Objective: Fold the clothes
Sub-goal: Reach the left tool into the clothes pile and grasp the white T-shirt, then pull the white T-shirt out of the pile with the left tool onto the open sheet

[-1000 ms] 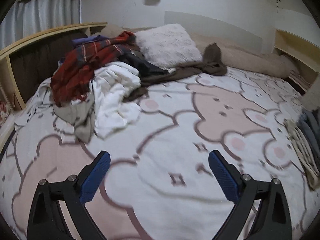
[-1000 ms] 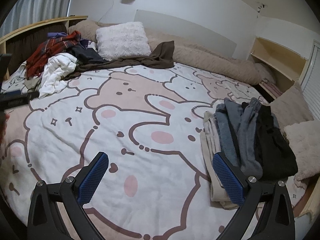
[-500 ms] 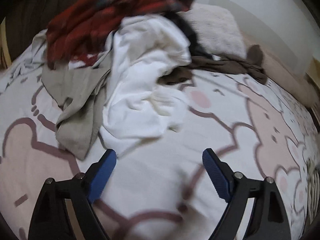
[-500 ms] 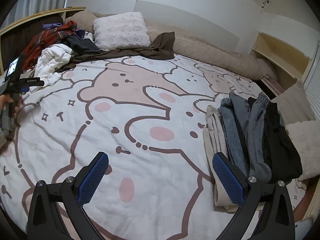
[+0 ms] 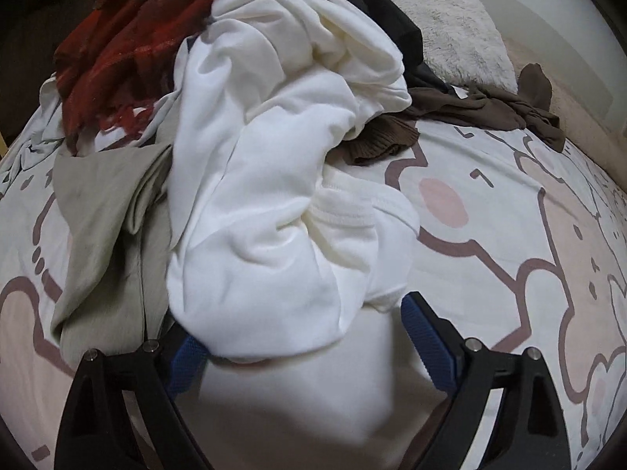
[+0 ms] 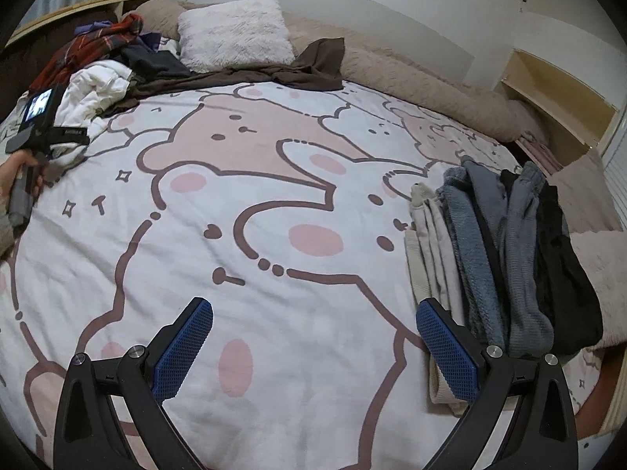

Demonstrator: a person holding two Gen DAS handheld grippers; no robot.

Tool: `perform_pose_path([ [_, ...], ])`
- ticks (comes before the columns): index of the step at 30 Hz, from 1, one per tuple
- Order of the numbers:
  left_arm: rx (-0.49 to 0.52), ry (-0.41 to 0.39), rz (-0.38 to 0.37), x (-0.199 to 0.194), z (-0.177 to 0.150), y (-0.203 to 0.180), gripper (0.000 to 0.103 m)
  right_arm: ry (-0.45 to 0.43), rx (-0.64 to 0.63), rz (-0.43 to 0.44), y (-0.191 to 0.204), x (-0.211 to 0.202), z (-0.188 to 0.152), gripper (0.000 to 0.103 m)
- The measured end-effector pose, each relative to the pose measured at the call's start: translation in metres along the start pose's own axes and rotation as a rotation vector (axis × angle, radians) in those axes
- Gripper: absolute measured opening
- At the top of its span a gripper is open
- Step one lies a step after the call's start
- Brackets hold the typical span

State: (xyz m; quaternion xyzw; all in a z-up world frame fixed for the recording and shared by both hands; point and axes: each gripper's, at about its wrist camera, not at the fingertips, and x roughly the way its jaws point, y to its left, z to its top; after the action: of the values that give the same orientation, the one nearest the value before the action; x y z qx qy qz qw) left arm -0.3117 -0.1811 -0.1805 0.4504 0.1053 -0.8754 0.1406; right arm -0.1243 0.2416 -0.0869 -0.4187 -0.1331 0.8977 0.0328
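A crumpled white garment [image 5: 274,196] lies at the front of an unfolded heap on the bed; it also shows in the right wrist view [image 6: 94,94]. My left gripper [image 5: 305,337] is open, its jaws on either side of the garment's near hem, the left pad partly under the cloth. A beige garment [image 5: 106,227] lies left of it, a red plaid one [image 5: 129,39] behind. My right gripper [image 6: 313,344] is open and empty above the bedspread [image 6: 274,180]. Folded clothes [image 6: 509,258] lie stacked at the right.
A brown garment [image 5: 470,109] stretches across the bed toward a fluffy white pillow [image 6: 235,35]. A beige blanket roll [image 6: 411,78] lines the headboard. Wooden shelves [image 6: 556,94] stand at the back right. The left hand-held unit [image 6: 35,125] is at the far left.
My left gripper has moved forward and down onto the heap until its open jaws straddle the white garment's hem. My right gripper has barely moved.
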Motion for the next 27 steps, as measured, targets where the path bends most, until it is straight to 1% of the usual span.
perform_pose_path([
  [1,-0.014,-0.003,-0.016,0.008,0.007,-0.008,0.09,0.002,-0.003,0.002,0.001,0.001,0.0,0.103],
  [2,-0.036,-0.008,-0.039,0.021,0.016,-0.019,0.084,0.003,-0.005,0.003,0.001,0.001,0.0,0.103],
  [3,-0.047,-0.01,-0.053,0.027,0.021,-0.021,0.075,0.004,-0.006,0.003,0.002,0.002,0.0,0.103],
  [4,-0.052,-0.011,-0.063,0.03,0.025,-0.019,0.069,0.005,-0.006,0.003,0.002,0.002,0.0,0.103],
  [5,-0.056,-0.013,-0.072,0.033,0.028,-0.016,0.055,0.006,-0.005,0.003,0.002,0.003,0.0,0.103],
  [6,-0.061,-0.014,-0.082,0.036,0.031,-0.013,0.044,0.007,-0.004,0.003,0.002,0.003,0.0,0.103],
  [9,-0.052,-0.033,-0.11,0.043,0.04,-0.01,0.031,0.01,-0.003,0.005,0.002,0.004,-0.001,0.103],
  [14,-0.005,-0.086,-0.154,0.05,0.05,-0.01,0.025,0.011,-0.01,0.012,0.004,0.004,-0.001,0.103],
  [17,0.069,-0.151,-0.19,0.035,0.055,-0.021,0.025,0.004,-0.011,0.016,0.005,0.001,0.0,0.103],
  [19,0.137,-0.199,-0.216,0.019,0.056,-0.034,0.025,-0.001,-0.008,0.017,0.005,-0.001,0.0,0.103],
  [21,0.222,-0.265,-0.257,-0.007,0.055,-0.052,0.024,-0.009,0.001,0.022,0.002,-0.005,0.0,0.103],
  [25,0.34,-0.365,-0.399,-0.071,0.04,-0.084,0.024,-0.025,0.023,0.034,-0.004,-0.015,0.0,0.103],
  [27,0.382,-0.363,-0.473,-0.099,0.023,-0.099,0.024,-0.034,0.033,0.04,-0.007,-0.02,0.0,0.103],
])
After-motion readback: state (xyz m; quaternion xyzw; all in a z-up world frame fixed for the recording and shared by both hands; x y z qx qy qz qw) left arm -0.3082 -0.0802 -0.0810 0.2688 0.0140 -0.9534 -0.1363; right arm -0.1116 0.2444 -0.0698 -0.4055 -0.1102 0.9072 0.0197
